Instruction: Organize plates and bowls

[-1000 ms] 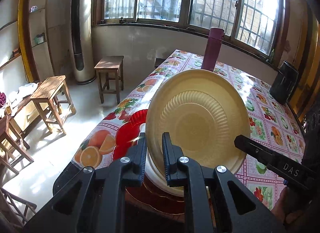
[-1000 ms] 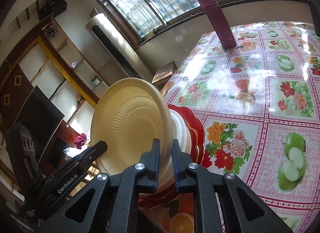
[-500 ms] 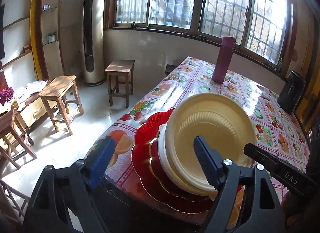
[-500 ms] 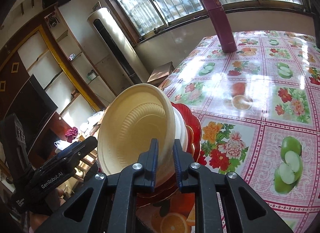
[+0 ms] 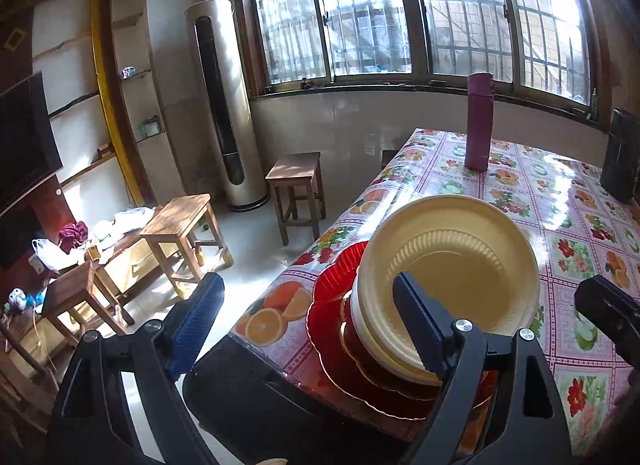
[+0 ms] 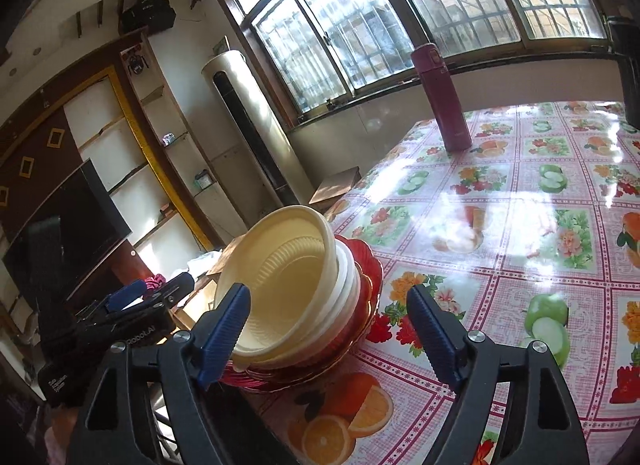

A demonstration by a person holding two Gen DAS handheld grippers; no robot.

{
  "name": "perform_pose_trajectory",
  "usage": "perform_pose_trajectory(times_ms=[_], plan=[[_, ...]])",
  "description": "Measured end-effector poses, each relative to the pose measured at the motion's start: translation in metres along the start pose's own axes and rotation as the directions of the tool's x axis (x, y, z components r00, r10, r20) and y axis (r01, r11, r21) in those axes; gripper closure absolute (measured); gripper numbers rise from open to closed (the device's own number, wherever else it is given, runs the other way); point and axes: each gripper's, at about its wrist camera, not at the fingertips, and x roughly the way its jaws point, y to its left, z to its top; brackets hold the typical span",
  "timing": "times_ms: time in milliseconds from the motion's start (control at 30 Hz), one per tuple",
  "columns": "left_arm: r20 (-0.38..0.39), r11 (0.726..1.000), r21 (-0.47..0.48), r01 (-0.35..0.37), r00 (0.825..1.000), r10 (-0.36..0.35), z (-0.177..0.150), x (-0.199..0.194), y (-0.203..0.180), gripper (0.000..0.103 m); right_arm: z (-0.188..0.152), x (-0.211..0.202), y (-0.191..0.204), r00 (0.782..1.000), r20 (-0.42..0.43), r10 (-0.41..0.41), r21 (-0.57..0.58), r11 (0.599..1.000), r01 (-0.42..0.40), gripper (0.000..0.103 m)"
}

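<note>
Nearest in the left wrist view, the left gripper [image 5: 304, 317] has its fingers spread wide; they have just been opening. One finger stands in front of the bowl [image 5: 448, 277] at about 5 o'clock of its rim, but no pad presses on it, and the other finger hangs over the floor off the bench [image 5: 560, 201] edge. In the right wrist view the right gripper [image 6: 328, 329] is likewise wide apart, its fingers also just opened, with the bowl's [image 6: 280, 277] near rim showing between them and touched by neither pad.

The bowl is cream-coloured and sits on top of a stack: pale bowls [image 6: 348, 281] under it, then red plates [image 5: 332, 325] at the bottom. The stack stands at the near corner of the bench, close to its edge, and the top bowl leans a little toward the grippers rather than lying level.

Judging by this, the step in hand is the release: the bowl is set on the stack and both grippers are letting go. The next move calls for drawing both sets of fingers straight back, clear of the rim, so the leaning bowl is not dragged off. After that, any dish not yet stacked would need fetching; none shows elsewhere on the bench.

Farther off, at 12 o'clock, a maroon flask [image 5: 479, 121] stands upright, well apart from the stack.
</note>
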Motion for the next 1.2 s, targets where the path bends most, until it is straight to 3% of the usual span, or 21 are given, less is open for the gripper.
perform_pose_trajectory(times_ms=[200,567,733,900,1200], plan=[[-0.014,0.999,-0.022,0.031,0.999,-0.031,-0.002,-0.010,0.002,0.016,-0.015,-0.027,0.022,0.996,0.093,-0.009,-0.131,0.991,0.022,0.014],[-0.053,0.995,-0.058,0.076,0.995,-0.079,-0.014,-0.025,0.002,0.016,-0.027,-0.025,0.033,0.995,0.085,-0.053,-0.169,0.983,0.067,0.014],[-0.028,0.991,-0.104,0.081,0.996,-0.084,-0.018,-0.036,0.012,0.016,-0.029,-0.022,0.037,0.993,0.082,-0.090,-0.152,0.983,0.102,0.014],[0.011,0.993,-0.105,0.049,0.999,-0.048,-0.020,-0.045,0.017,0.016,-0.027,-0.015,0.033,0.997,0.041,-0.067,-0.097,0.993,0.071,0.014],[-0.005,0.992,-0.113,0.048,0.999,-0.049,-0.022,-0.043,0.025,0.016,-0.029,-0.010,0.046,0.999,0.015,-0.041,-0.115,0.992,0.043,0.014]])
